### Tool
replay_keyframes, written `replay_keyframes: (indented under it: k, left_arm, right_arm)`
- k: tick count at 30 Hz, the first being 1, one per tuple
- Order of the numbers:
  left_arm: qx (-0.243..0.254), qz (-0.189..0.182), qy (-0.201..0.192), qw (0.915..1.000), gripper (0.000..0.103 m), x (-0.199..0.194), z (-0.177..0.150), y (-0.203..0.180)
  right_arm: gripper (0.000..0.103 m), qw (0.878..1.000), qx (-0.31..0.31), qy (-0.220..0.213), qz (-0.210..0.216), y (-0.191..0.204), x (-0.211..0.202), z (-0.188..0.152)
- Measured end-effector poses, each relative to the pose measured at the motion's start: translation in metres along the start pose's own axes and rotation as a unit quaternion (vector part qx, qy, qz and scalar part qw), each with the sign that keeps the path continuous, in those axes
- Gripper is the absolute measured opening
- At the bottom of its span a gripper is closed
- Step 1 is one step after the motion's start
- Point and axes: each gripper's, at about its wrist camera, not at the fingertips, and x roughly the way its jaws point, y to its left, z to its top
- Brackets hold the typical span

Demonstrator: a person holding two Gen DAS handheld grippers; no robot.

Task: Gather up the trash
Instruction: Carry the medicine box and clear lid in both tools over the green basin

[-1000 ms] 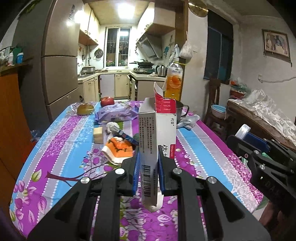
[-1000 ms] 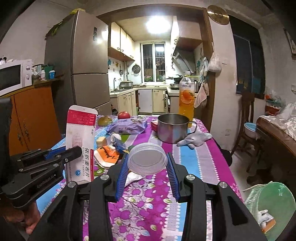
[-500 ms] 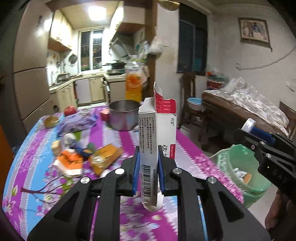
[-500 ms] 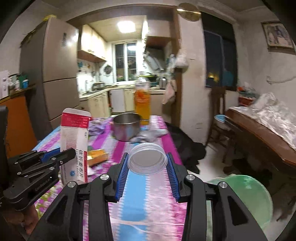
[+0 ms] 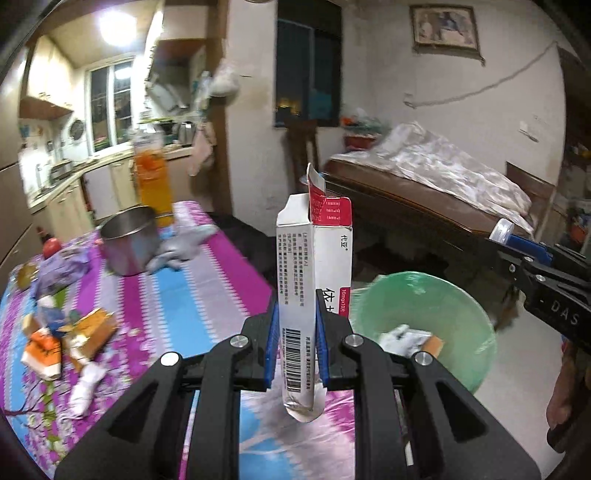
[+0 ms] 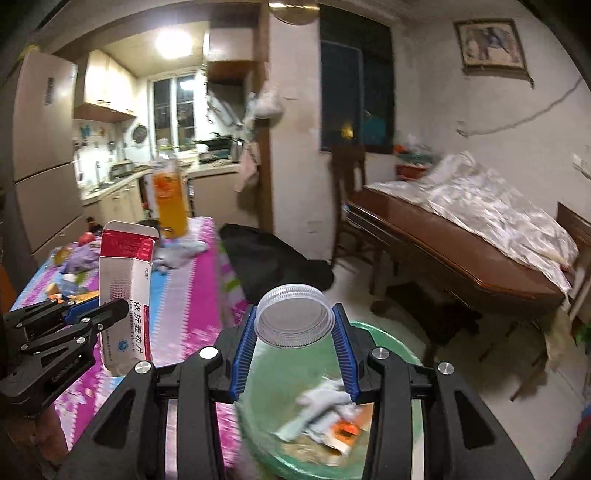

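Trash in both claws: a white-and-red medicine carton (image 5: 314, 266) stands upright in the left claw (image 5: 294, 339), its blue pads clamped on the carton's narrow sides and its torn top flap sticking up. A clear plastic screw lid (image 6: 294, 314) sits pinched edge to edge in the right claw (image 6: 294, 347), tilted so that its hollow side faces the camera. Both pieces hang in the air just beyond the edge of the bench (image 5: 207, 280), which is covered in a purple, blue and white flowered cloth.

Below and slightly to the right of the carton, a green-lined trash bin (image 5: 436, 295) stands on the pale floor; crumpled white paper and an orange scrap lie inside it. From the right claw's side, the lid is directly over the bin's mouth.

More litter lies on the bench's left part: orange-and-white wrappers (image 5: 44, 350) and a crumpled tissue (image 5: 85, 384). Farther back on the cloth sit a steel pot (image 5: 129, 240), a grey glove (image 5: 181, 247) beside it and a tall bottle of orange drink (image 5: 151, 184).

Behind the bin, a dark wooden bed (image 5: 443, 206) with a white sheet runs along the wall, under a framed picture (image 5: 445, 27). The kitchen shows through the doorway at left, blurred.
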Motion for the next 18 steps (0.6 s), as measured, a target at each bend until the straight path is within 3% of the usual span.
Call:
replay_keyframes:
  k: [9,18]
  left_arm:
    - [0.030,-0.060,0.039,0.9970,0.016,0.040,0.006,-0.059]
    - [0.053,-0.097,0.103,0.9886,0.016,0.085,0.008,-0.094]
  right_arm:
    - [0.041,0.997,0.026,0.064,-0.024,-0.076,0.027,-0.013]
    - [0.041,0.987,0.046,0.155,-0.014,-0.111,0.075,-0.023]
